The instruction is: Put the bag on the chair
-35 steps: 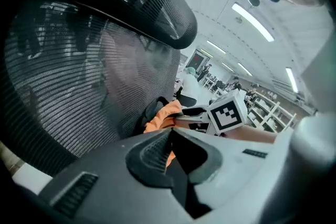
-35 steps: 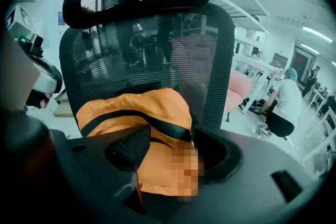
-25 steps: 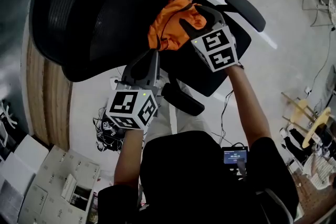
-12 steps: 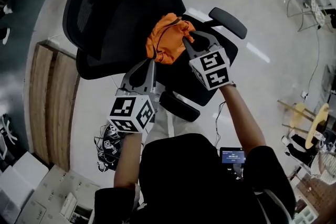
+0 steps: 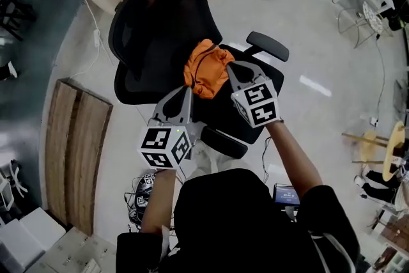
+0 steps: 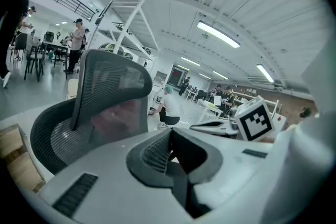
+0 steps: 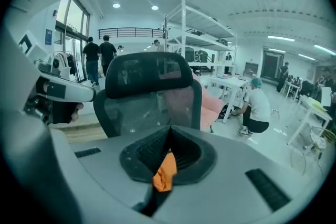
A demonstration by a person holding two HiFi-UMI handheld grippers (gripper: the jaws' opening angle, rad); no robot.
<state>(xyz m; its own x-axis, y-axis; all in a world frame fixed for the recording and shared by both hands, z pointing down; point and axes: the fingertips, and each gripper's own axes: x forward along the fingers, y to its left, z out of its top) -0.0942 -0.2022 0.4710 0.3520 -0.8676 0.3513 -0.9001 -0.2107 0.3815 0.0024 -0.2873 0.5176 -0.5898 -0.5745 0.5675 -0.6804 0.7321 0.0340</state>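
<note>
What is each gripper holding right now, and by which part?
The right gripper pinches a fold at the edge of the orange fabric bag; the left gripper holds nothing.

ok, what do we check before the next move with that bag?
1. Grip: right claw shut on a fold of the orange bag: ok.
2. Free tool: left claw shut, nothing between its jaws: ok.
3. Placement: bag over the office chair, in front of its backrest: ok.
4. Bag's weight resting on the seat: cannot tell.
5. Clearance: armrest apart from the bag: ok.
</note>
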